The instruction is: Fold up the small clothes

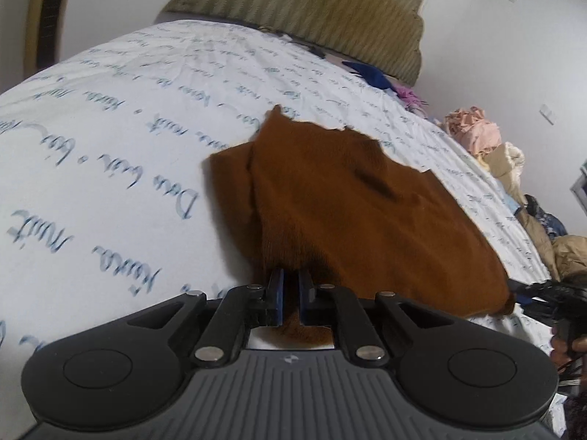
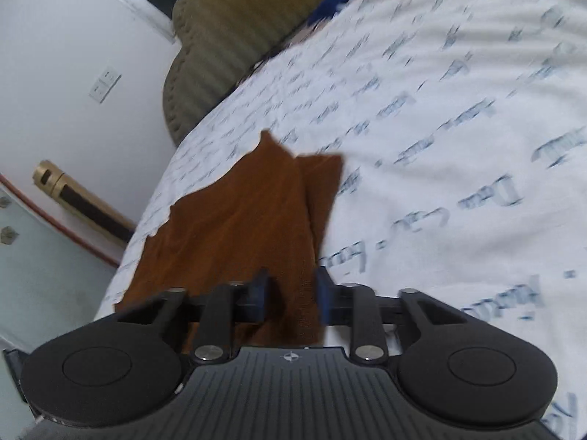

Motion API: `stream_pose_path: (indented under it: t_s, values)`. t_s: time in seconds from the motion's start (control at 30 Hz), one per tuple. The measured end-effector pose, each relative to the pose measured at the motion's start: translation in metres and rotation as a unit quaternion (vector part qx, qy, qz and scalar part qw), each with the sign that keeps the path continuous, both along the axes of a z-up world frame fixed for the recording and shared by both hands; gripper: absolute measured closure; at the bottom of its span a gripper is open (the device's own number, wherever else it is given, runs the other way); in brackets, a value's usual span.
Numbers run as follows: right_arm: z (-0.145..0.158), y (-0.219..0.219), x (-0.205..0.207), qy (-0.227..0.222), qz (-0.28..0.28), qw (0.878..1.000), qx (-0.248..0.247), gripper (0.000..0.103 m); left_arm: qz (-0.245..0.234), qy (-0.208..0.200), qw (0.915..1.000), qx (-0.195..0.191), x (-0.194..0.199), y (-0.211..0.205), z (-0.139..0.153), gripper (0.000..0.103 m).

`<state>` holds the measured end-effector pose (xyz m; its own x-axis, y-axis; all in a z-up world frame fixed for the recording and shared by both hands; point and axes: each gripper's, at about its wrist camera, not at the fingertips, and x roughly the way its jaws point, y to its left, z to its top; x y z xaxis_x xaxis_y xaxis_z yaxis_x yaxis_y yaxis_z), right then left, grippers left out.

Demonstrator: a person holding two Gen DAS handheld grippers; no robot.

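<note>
A small brown knit garment [image 1: 341, 205] lies partly folded on the white bedsheet [image 1: 110, 128] with blue script. My left gripper [image 1: 291, 282] is shut on its near edge, cloth pinched between the blue pads. In the right wrist view the same brown garment [image 2: 238, 220] runs from the bed's left edge toward me. My right gripper [image 2: 291, 286] has its jaws apart with a strip of the brown cloth lying between them; the pads do not press it. The right hand-held gripper also shows at the left wrist view's right edge [image 1: 565, 315].
An olive ribbed headboard [image 1: 330, 11] stands at the far end of the bed. Blue and pink clothes [image 1: 378, 77] lie near it. A pile of pink, cream and dark clothes [image 1: 491, 146] sits along the bed's right side. White walls surround the bed.
</note>
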<state>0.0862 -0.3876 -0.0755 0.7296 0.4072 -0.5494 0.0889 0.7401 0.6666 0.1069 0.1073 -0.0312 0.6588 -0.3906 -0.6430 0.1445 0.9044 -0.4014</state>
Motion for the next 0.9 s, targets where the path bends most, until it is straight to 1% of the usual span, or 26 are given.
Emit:
stream_pose_path:
  t_s: [0.03,0.1,0.13,0.2,0.23,0.33,0.4,0.47,0.53,0.6,0.67,0.7,0.77,0.9]
  values:
    - [-0.002,0.002,0.003,0.0,0.006,1.0,0.002,0.086,0.001,-0.001,1.0,0.001,0.002,-0.002,0.001,0.096]
    - [-0.001,0.007,0.006,-0.003,0.014,1.0,0.001,0.089,-0.01,-0.004,0.9999,0.005,0.004,-0.006,0.003,0.096]
    - [-0.001,0.009,0.007,-0.002,0.018,1.0,0.002,0.093,-0.008,-0.006,0.9999,0.011,0.003,-0.007,0.003,0.098]
    - [0.002,0.013,0.006,0.003,0.015,1.0,-0.021,0.094,-0.006,-0.007,0.9997,0.023,0.002,-0.009,0.002,0.101]
    - [0.006,0.015,0.003,-0.003,0.014,0.999,-0.032,0.094,-0.003,-0.007,0.9997,0.024,0.0,-0.008,0.002,0.101]
    - [0.017,0.017,-0.009,-0.029,0.011,0.999,-0.037,0.094,-0.003,-0.017,0.9998,0.003,-0.008,-0.002,0.004,0.102]
    - [0.024,0.015,-0.019,-0.049,0.023,0.998,-0.031,0.095,-0.01,-0.026,0.9995,-0.017,-0.012,0.002,0.007,0.103]
    - [0.031,0.018,-0.025,-0.063,0.043,0.996,-0.037,0.095,-0.011,-0.032,0.9993,-0.016,-0.016,0.002,0.009,0.103]
    - [0.035,0.022,-0.029,-0.068,0.058,0.995,-0.046,0.095,-0.017,-0.035,0.999,-0.024,-0.02,0.004,0.009,0.103]
    - [0.038,0.021,-0.036,-0.075,0.066,0.994,-0.046,0.095,-0.019,-0.04,0.9986,-0.03,-0.026,0.006,0.008,0.103]
    - [0.038,0.017,-0.042,-0.065,0.063,0.995,-0.049,0.095,-0.018,-0.041,0.9984,-0.034,-0.031,0.01,0.006,0.103]
    - [0.034,0.015,-0.044,-0.056,0.058,0.995,-0.055,0.095,-0.016,-0.039,0.9984,-0.037,-0.032,0.013,0.004,0.103]
    - [0.026,0.009,-0.047,-0.038,0.05,0.997,-0.054,0.095,-0.01,-0.03,0.9985,-0.045,-0.034,0.019,-0.003,0.103]
    - [0.003,0.005,-0.042,0.015,0.029,0.998,-0.061,0.096,0.003,-0.01,0.9984,-0.056,-0.033,0.028,-0.013,0.103]
